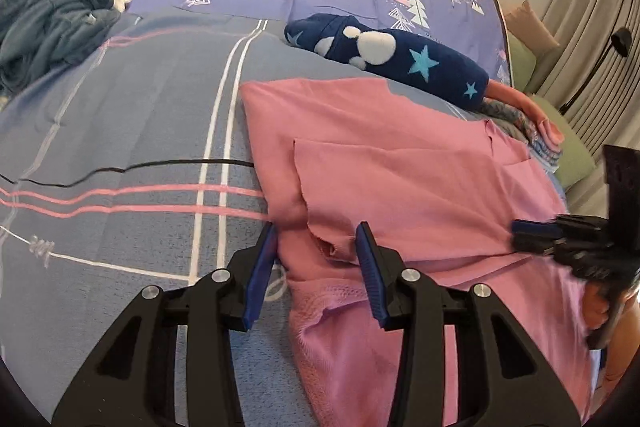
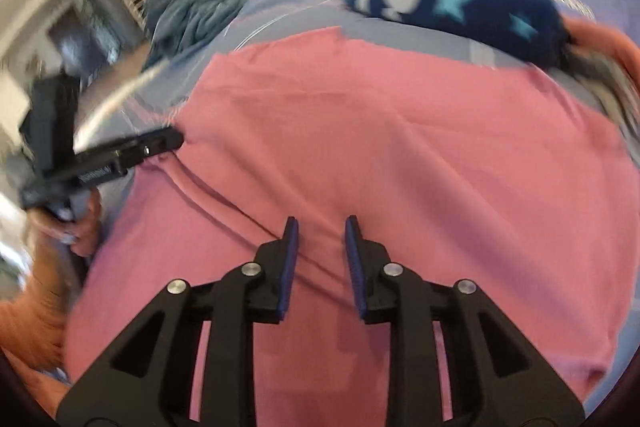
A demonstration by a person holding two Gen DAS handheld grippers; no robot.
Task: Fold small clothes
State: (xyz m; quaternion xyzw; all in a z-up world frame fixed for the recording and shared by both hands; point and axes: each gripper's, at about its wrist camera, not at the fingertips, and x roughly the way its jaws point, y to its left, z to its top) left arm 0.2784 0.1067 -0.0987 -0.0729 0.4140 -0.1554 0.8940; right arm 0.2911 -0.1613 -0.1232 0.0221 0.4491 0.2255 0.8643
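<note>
Pink garment (image 1: 400, 179) lies spread on the bed (image 1: 120, 131), partly folded, one flap laid across its middle. Your left gripper (image 1: 318, 247) sits at the garment's left edge, fingers spread, a bunched bit of raw hem between them; contact with the pads is not clear. Your right gripper (image 2: 320, 247) hovers over the cloth's middle, fingers apart, nothing between them. The garment's long axis looks to run from you toward the star-patterned roll (image 1: 400, 59). The left is nearer an edge, so the next fold likely starts there. Left view shows the flap and frayed hem; the right view, blurred, shows your left hand (image 2: 80, 223) gripping the handle.
</note>
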